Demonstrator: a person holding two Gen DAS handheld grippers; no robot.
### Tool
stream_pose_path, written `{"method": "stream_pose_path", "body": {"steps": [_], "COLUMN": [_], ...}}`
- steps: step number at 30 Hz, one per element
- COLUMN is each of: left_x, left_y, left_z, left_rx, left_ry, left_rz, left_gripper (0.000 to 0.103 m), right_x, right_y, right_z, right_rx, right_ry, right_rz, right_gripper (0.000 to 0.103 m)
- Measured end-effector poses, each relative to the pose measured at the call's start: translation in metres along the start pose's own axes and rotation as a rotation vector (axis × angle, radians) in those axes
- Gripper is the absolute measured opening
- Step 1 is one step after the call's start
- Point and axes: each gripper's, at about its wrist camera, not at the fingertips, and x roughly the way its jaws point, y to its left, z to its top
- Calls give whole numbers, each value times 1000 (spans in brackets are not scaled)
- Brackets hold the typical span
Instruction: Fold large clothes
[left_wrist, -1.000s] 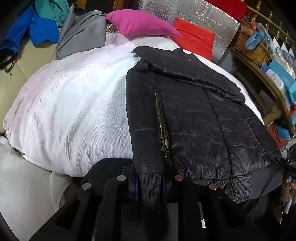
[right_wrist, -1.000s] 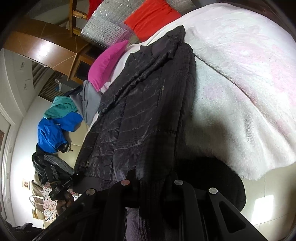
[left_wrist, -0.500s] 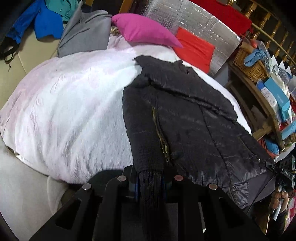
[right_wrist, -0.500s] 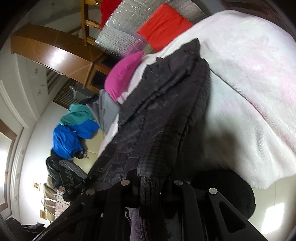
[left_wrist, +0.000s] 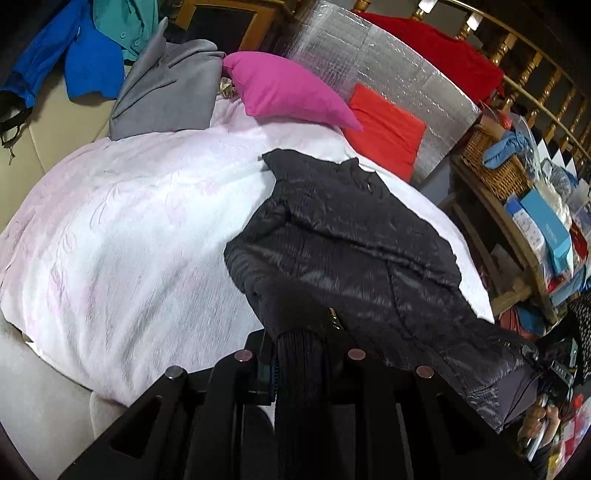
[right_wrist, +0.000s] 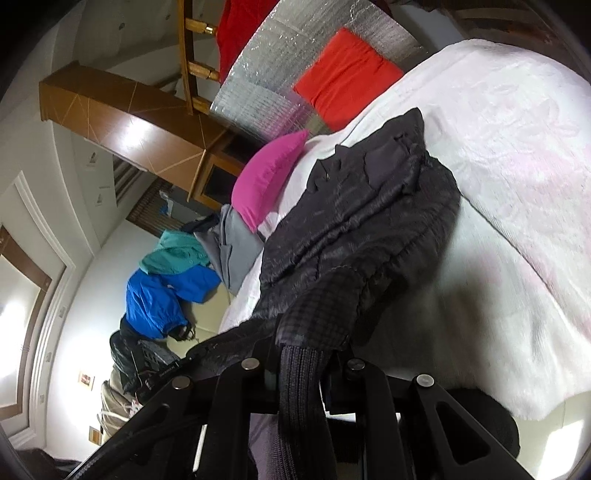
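A black quilted jacket (left_wrist: 354, 236) lies on the pale pink-white blanket (left_wrist: 140, 221) of a bed, its collar toward the pillows. My left gripper (left_wrist: 299, 354) is shut on the ribbed hem at one lower corner, lifted off the blanket. In the right wrist view the same jacket (right_wrist: 369, 221) rises from the blanket (right_wrist: 517, 147), and my right gripper (right_wrist: 299, 362) is shut on the ribbed hem at the other lower corner. The pads of both grippers are hidden by the knit fabric. At the left view's lower right, a hand with the other gripper (left_wrist: 550, 376) shows.
A magenta pillow (left_wrist: 288, 88), an orange-red pillow (left_wrist: 384, 129) and a silver foil sheet (left_wrist: 391, 74) stand at the bed's head. A grey garment (left_wrist: 166, 92), a blue jacket (left_wrist: 74, 55) and a teal one lie at the far left. A cluttered wooden shelf with a basket (left_wrist: 495, 162) flanks the right side.
Both grippers have risen with the jacket's lower hem, and the bottom part has lifted off the blanket and bunched toward the collar. The brass zipper is now mostly hidden.
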Motion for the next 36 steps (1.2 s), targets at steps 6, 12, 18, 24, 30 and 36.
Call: {"method": "stream_pose_path", "body": {"steps": [6,12,18,24,30,36], "left_x": [-1,2,5,7,6,5], "left_y": [-4,-2,-7,-10,-10,-11], "left_z": [7,11,17,21,22,25], "left_rx": [6,0,17,26,31,39], "left_ry": [-23,-16,-18,-16,-15,-16], "left_rz": [5,2,11,17,22,24], "left_gripper": [19,19,19,19,19,19], "right_x": [-2,-2,0,1,1,0], "right_y": [4,2,4,4,10,14], "right_z": [5,8,13,18,21,24], "right_rx": [8,22,22,35,20,10], "right_ry": [-25,-26,-25,-20,-22,-25], "right_rz": [27,55,80,108,116,118], "right_gripper": [15,15,15,16,15,15]}}
